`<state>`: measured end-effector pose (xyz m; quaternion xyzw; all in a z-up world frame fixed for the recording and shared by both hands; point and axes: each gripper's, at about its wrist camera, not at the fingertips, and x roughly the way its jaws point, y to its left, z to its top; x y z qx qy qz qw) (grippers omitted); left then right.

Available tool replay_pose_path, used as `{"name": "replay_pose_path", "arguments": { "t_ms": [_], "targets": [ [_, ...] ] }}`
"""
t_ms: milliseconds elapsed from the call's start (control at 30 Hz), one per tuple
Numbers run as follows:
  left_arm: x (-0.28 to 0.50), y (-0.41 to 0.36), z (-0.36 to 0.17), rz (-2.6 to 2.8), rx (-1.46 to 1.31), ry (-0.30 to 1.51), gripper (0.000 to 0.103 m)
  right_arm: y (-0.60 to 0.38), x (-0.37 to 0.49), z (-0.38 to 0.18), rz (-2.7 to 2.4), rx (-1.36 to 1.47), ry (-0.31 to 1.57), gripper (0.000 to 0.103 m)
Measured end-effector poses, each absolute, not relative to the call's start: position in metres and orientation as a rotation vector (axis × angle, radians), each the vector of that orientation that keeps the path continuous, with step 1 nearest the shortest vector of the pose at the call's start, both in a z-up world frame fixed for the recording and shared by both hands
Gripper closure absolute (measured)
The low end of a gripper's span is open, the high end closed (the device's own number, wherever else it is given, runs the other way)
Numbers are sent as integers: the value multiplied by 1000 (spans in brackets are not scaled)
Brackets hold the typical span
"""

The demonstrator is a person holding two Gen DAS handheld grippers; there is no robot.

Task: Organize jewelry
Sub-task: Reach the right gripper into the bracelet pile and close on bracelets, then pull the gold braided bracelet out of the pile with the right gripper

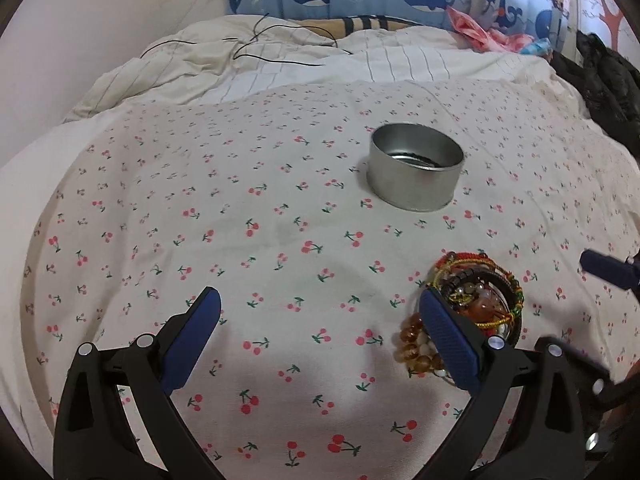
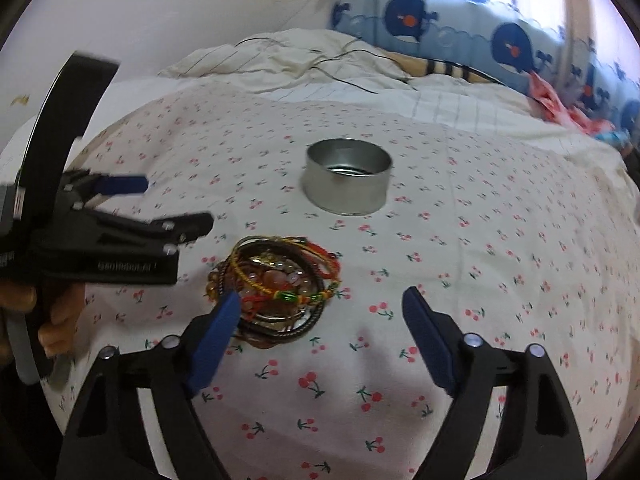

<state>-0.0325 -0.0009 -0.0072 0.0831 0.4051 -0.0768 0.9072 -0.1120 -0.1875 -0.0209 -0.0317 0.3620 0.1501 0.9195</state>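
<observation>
A tangled pile of bracelets [image 2: 280, 280], made of beads and red, yellow and green cords, lies on the cherry-print sheet. My right gripper [image 2: 322, 298] is open just above the sheet. Its left finger overlaps the pile's near left edge, so most of the pile lies between the fingers, and no pad presses on it. My left gripper [image 1: 319, 296] is open over bare sheet. The pile of bracelets [image 1: 476, 300] sits just outside its right finger, which hides part of the pile. A round metal tin [image 1: 416, 168] stands open-topped farther back.
The cherry-print sheet [image 1: 200, 220] covers a bed. A rumpled white duvet [image 1: 280, 60] with thin black cables lies at the far end, below a whale-print curtain. Dark clothing [image 1: 604, 80] is heaped at the right edge. A hand [image 2: 56, 332] holds the left gripper's handle.
</observation>
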Motion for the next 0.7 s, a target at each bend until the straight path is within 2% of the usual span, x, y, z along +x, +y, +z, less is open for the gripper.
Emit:
{"name": "replay_pose_path", "arguments": {
  "t_ms": [133, 200, 300, 500, 533, 600, 700],
  "targets": [
    [-30, 7, -4, -139, 152, 829, 7, -172, -109, -15, 436, -169, 726, 33],
    [-28, 13, -2, -133, 130, 834, 7, -171, -102, -16, 478, -178, 739, 47],
    [-26, 18, -2, -135, 98, 845, 8, -169, -90, -20, 534, -169, 760, 54],
    [-26, 19, -4, -136, 90, 853, 8, -156, -92, -27, 573, -251, 759, 56],
    [-26, 19, -4, -135, 89, 854, 7, -153, -91, -31, 582, -266, 775, 58],
    [-26, 19, -5, -135, 88, 858, 7, -148, -85, -38, 576, -273, 806, 71],
    [-25, 21, -4, -132, 79, 861, 7, -151, -82, -42, 593, -238, 818, 81]
  ]
}}
